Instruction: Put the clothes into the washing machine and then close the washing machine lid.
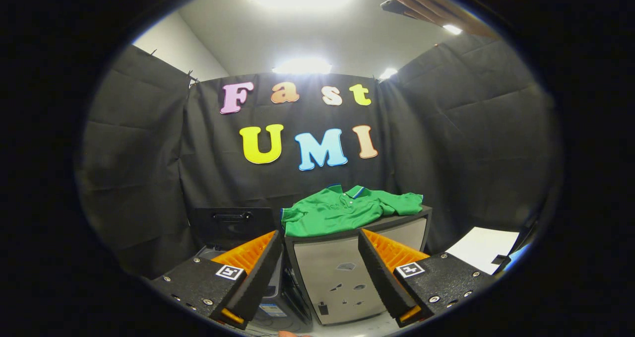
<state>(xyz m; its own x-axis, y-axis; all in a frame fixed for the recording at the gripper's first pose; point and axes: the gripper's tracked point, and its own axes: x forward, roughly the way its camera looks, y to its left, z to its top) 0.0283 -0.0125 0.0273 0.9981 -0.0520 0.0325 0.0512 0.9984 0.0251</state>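
A green polo shirt point(347, 209) lies spread on top of a small grey cabinet point(342, 272) beyond my fingers. To the cabinet's left stands the washing machine point(278, 302), its dark lid point(232, 226) raised upright behind my left finger. My gripper point(320, 242) is open, its fingers wide apart with nothing between them, and the cabinet's front shows in the gap. The shirt sits a little above and past the fingertips, untouched.
Black cloth walls close the booth behind and on both sides. A white sheet point(483, 249) lies on a surface off to the right. A person's hand point(436, 9) holding a dark phone shows high up on the right.
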